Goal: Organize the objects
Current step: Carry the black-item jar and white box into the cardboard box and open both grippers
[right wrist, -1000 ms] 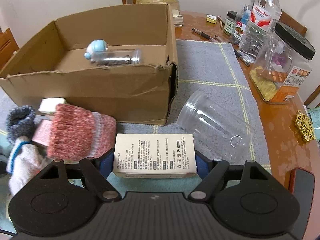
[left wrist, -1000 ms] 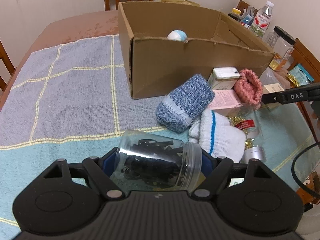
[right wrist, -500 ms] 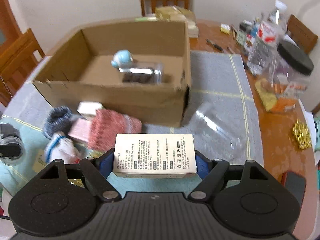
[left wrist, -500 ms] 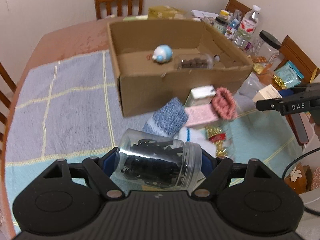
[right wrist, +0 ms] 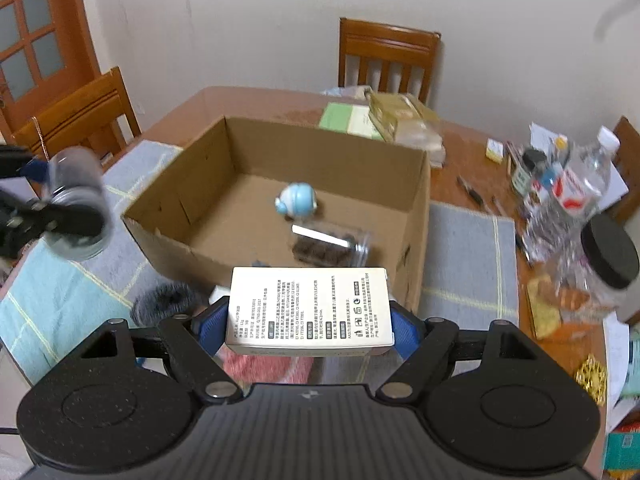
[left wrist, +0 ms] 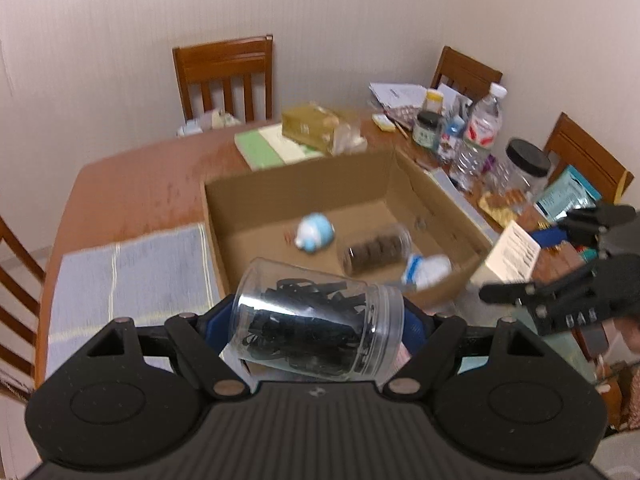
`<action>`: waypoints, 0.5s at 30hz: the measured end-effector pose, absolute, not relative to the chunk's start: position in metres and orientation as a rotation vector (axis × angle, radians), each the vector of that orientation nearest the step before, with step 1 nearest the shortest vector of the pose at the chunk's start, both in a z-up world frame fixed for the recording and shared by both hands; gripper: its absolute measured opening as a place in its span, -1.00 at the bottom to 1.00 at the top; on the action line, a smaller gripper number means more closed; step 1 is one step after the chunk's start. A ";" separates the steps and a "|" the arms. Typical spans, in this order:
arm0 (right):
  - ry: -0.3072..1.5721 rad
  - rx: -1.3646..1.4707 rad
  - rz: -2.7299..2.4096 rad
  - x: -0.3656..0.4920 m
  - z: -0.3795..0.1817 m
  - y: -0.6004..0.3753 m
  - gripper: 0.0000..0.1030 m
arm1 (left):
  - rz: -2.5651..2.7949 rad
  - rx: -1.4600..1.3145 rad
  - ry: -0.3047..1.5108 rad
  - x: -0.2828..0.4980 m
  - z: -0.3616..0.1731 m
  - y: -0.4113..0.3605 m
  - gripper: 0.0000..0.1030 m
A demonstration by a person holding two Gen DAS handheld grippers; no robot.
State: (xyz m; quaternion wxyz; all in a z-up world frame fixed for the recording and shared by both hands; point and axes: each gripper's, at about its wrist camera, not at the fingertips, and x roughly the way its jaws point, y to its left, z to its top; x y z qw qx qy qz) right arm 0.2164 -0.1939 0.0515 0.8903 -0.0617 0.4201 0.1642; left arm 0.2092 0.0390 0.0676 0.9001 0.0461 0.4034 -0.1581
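Ahead of and below both grippers lies the open cardboard box (right wrist: 416, 200). The left gripper (left wrist: 316, 324) clasps a clear jar (left wrist: 316, 324) lying crosswise; the right gripper (right wrist: 308, 316) clamps a white carton (right wrist: 308, 308), nearer the box's front wall.

clear jar (left wrist: 316, 322) of black bits, on side; white printed carton (right wrist: 308, 310), flat, both above cardboard box (right wrist: 224, 256).

- Even, soft indoor light, no hard shadows.
- Motion blur smears the cardboard box (left wrist: 344, 216) and bottles (right wrist: 568, 184).
- Fisheye bends edges; corners go dark.
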 end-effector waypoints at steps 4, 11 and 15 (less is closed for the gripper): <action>0.846 -0.140 0.351 0.224 0.057 -0.190 0.62 | -0.322 0.085 0.816 0.233 0.069 0.035 0.56; 0.847 -0.147 0.361 0.236 0.054 -0.185 0.62 | -0.253 0.070 0.819 0.253 0.057 0.030 0.89; 0.857 -0.136 0.367 0.244 0.050 -0.184 0.62 | -0.239 0.024 0.847 0.251 0.046 0.035 0.89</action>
